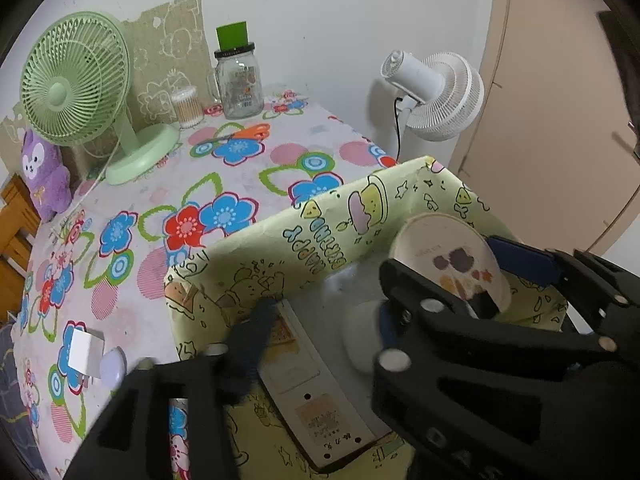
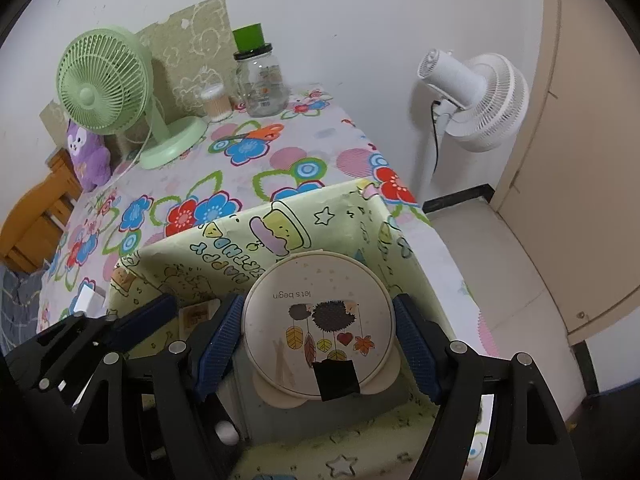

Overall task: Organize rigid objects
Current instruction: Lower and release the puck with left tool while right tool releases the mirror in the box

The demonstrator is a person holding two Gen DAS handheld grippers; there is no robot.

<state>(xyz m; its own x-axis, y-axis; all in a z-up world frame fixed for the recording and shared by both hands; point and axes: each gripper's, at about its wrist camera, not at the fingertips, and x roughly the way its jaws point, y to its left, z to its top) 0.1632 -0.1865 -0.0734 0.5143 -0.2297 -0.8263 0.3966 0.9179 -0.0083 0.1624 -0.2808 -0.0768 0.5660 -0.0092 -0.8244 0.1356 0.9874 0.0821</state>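
A yellow-green box (image 1: 280, 248) wrapped in birthday paper stands on the flowered tablecloth (image 1: 168, 184). My right gripper (image 2: 318, 344) is shut on a round cream case (image 2: 316, 320) with a hedgehog picture, its blue pads pressing both sides, just above the box (image 2: 224, 248) interior. In the left wrist view the round case (image 1: 444, 256) and right gripper (image 1: 452, 276) hang at the right. My left gripper (image 1: 320, 324) stands open inside the box over a long white flat block (image 1: 308, 384) with a label. One of its fingers (image 2: 144, 314) shows left of the case. A white rounded object (image 1: 358, 340) lies beside it.
At the back stand a green desk fan (image 1: 76, 80), a glass jar (image 1: 239, 84), a cotton swab tub (image 1: 186, 106) and orange scissors (image 1: 248, 133). A purple plush (image 1: 44, 176) sits left. A white cube (image 1: 84, 350) and lilac disc (image 1: 113, 365) lie near the box. A white floor fan (image 2: 476, 100) stands right.
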